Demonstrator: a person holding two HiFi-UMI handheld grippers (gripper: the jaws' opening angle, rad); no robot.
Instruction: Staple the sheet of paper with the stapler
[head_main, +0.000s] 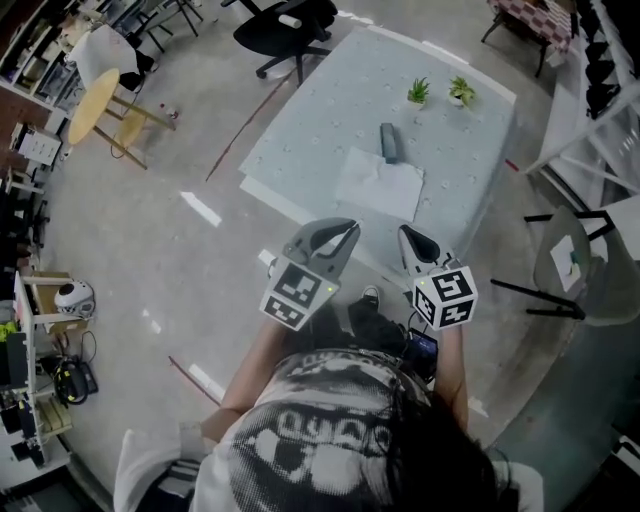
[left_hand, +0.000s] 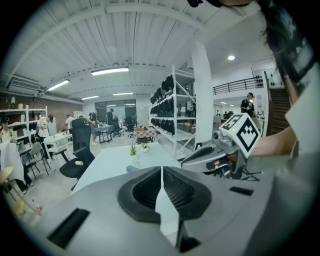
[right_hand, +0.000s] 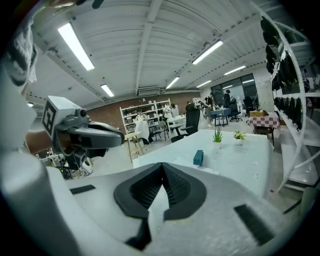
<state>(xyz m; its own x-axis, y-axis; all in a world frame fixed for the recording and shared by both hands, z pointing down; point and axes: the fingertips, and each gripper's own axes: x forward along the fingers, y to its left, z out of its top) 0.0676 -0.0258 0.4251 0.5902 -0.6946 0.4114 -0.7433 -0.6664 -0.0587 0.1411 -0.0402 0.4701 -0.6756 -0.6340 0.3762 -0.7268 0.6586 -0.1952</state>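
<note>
Well short of the table (head_main: 300, 120), we carry left gripper (head_main: 348, 228) and right gripper (head_main: 404, 234) with jaws closed, nothing between. Sheet of paper (head_main: 380, 183) lies near the tabletop's near edge; stapler (head_main: 389, 143) at its far edge, mid-table. Approach step, we judge; next: reach in, open jaws.

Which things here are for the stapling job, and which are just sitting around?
For the job:
stapler
sheet of paper

Just sitting around:
left potted plant
right potted plant
black office chair
</note>
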